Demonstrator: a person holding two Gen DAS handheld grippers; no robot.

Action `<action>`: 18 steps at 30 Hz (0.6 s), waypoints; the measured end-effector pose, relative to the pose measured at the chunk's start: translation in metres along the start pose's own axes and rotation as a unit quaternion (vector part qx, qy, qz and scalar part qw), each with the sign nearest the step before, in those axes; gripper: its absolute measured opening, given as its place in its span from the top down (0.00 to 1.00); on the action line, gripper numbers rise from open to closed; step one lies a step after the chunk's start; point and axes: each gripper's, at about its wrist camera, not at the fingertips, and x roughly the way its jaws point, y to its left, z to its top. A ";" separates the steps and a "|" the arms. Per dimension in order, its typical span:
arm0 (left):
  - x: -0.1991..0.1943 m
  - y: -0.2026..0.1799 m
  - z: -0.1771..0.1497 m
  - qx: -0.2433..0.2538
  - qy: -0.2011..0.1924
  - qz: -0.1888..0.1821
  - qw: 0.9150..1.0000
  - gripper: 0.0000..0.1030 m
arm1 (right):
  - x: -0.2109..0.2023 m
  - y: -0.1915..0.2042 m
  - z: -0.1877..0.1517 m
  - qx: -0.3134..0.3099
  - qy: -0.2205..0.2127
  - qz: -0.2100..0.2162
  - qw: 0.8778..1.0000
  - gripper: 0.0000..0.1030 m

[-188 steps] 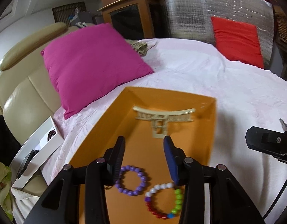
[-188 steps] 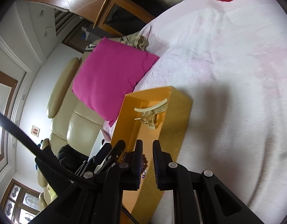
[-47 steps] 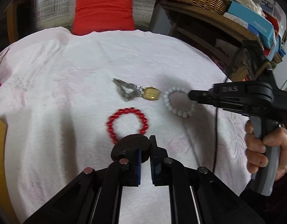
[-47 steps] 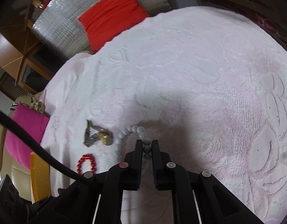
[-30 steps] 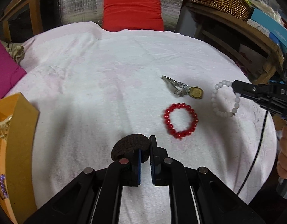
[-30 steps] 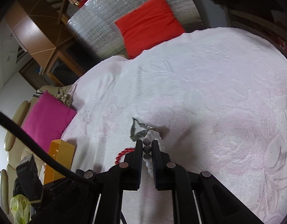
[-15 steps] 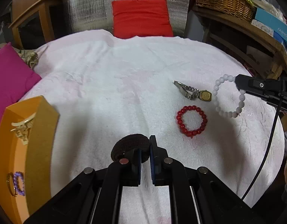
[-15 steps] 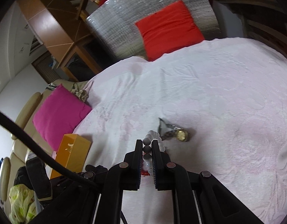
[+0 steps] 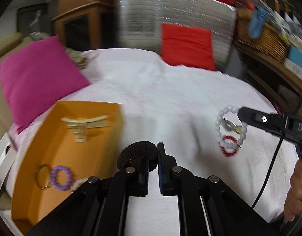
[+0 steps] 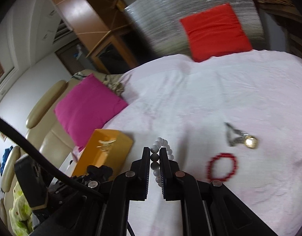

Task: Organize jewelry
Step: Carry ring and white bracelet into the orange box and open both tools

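We hold the left gripper (image 9: 153,155) with its jaws closed on a brown scrunchie (image 9: 138,154); the scrunchie bulges up and to the left of the fingertips, clear of the cloth (image 9: 170,102). Left of this gripper lies the tray (image 9: 103,137); in it we see a clip (image 9: 84,123) at the far end, and a gold ring (image 9: 42,176) and a purple bracelet (image 9: 62,178) at the near end, side by side. We hold the right gripper (image 10: 155,155) with its jaws clamped on a white bracelet (image 10: 160,143); its beads run between the pads, and a loop stands above the tips. In the left view the same bracelet hangs from the right gripper's tip, off the cloth. Right of the right gripper, on the cloth, lie a red bracelet (image 10: 222,167) and, beyond it, a watch (image 10: 241,135); the two are close but apart. The tray sits to the left of the right gripper. A pink cushion (image 10: 88,106) lies beyond the tray; a red cushion (image 10: 215,31) lies at the far edge. Both views are blurred.
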 end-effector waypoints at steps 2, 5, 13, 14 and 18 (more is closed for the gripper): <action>-0.011 0.022 0.000 -0.015 -0.016 0.022 1.000 0.92 | 0.010 0.018 0.000 -0.009 0.003 0.014 1.000 0.90; -0.022 0.054 -0.003 -0.035 -0.027 0.053 0.998 0.92 | 0.023 0.048 0.000 -0.027 0.006 0.039 0.999 0.90; -0.028 0.151 -0.034 -0.108 -0.001 0.129 0.986 0.92 | 0.060 0.121 -0.008 -0.075 0.024 0.100 0.992 0.90; -0.027 0.158 -0.037 -0.114 0.006 0.131 0.985 0.92 | 0.066 0.131 -0.010 -0.082 0.027 0.106 0.991 0.90; -0.008 0.181 -0.053 -0.128 0.056 0.148 0.979 0.92 | 0.093 0.158 -0.020 -0.098 0.055 0.127 0.986 0.90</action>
